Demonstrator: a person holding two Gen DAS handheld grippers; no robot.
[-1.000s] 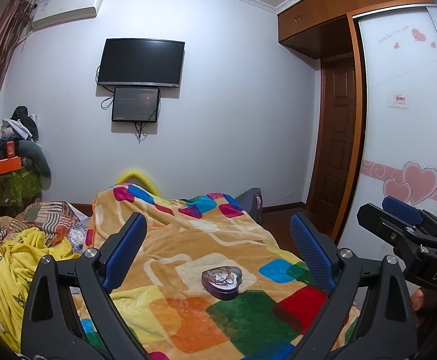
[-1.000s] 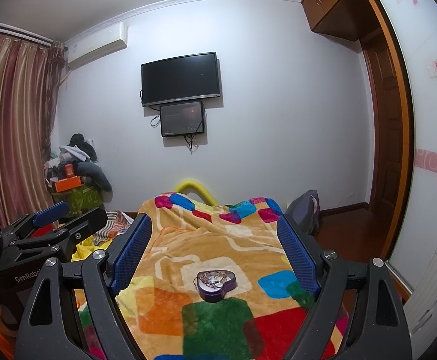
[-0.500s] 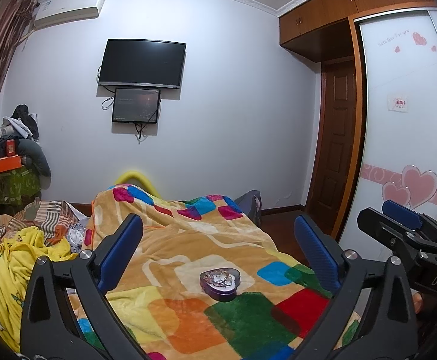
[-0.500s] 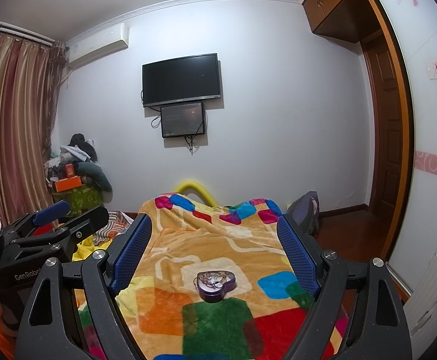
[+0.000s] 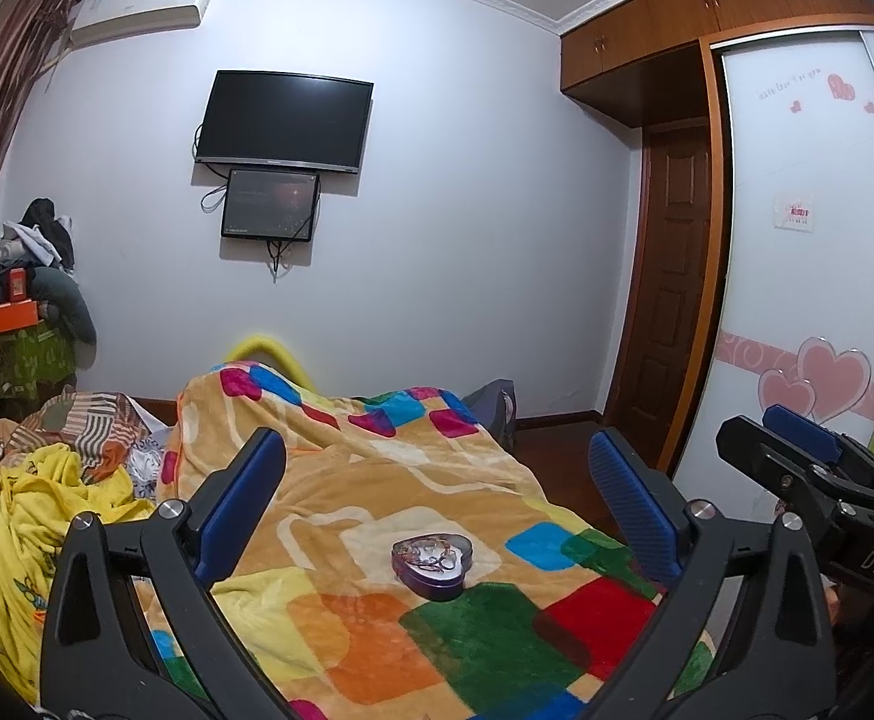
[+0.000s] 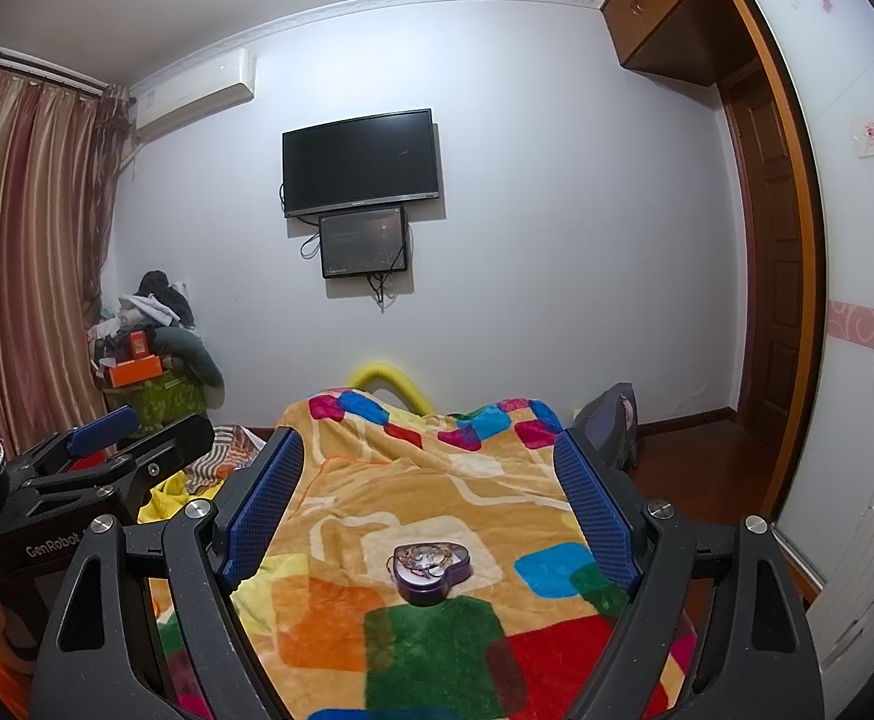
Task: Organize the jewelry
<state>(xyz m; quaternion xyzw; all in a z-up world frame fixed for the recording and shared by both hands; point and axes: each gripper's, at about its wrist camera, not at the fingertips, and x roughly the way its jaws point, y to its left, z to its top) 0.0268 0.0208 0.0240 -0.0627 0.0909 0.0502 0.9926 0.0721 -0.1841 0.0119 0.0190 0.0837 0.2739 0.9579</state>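
jewelry pieces in tin too small

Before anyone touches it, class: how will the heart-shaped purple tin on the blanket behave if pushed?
The heart-shaped tin looks rigid and probably light. It lies open, so its jewelry could spill. The soft blanket would likely make it drag or tip rather than slide.

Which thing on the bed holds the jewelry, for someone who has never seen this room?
Find the bed under the patchwork blanket. Near its middle, just beyond the big green patch, sits a tin. It is the only hard thing there: small, purple, heart-shaped, open on top, with tangled jewelry inside.
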